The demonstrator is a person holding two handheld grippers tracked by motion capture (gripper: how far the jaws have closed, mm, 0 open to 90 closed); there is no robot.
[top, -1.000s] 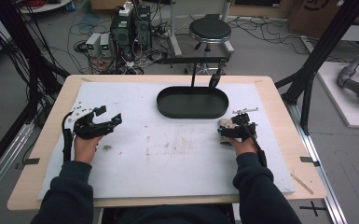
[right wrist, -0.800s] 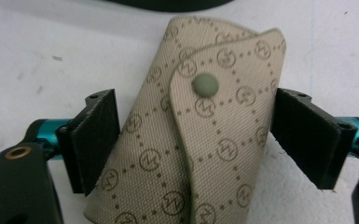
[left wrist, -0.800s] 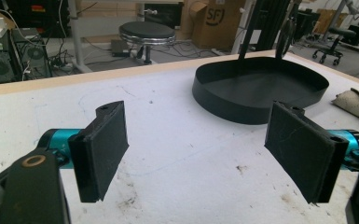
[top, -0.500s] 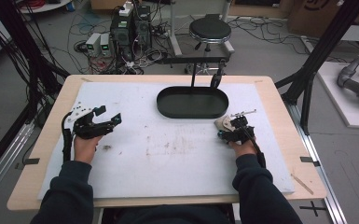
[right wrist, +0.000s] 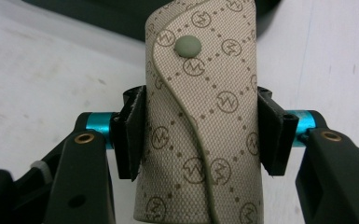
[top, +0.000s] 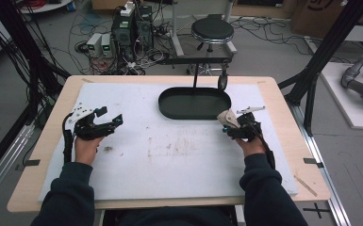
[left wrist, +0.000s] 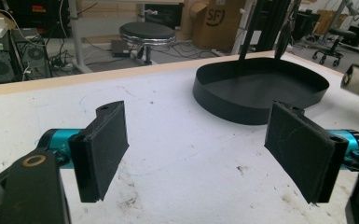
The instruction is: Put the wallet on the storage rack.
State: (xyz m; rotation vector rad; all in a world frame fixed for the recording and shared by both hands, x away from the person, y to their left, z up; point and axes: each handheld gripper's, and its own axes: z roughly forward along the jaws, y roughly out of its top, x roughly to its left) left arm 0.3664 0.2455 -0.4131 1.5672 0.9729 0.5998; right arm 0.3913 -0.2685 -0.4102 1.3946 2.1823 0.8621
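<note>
The right gripper [top: 230, 126] has just been closing its jaws, and they now clamp a beige patterned snap pouch [right wrist: 200, 116] between the pads, near the right edge of the table [top: 283, 106], just beside the black oval tray [top: 194, 102]. The left gripper [left wrist: 205, 154] stands wide apart with nothing between its pads, near the table's left edge.

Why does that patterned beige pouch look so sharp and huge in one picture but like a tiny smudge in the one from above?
In the right gripper view the pouch sits right at the lens, so its weave, dotted print and snap are crisp under even light with no glare. In the high view the pouch in the right gripper is far off, small and soft. In the left gripper view the black tray stays fairly clear.
</note>
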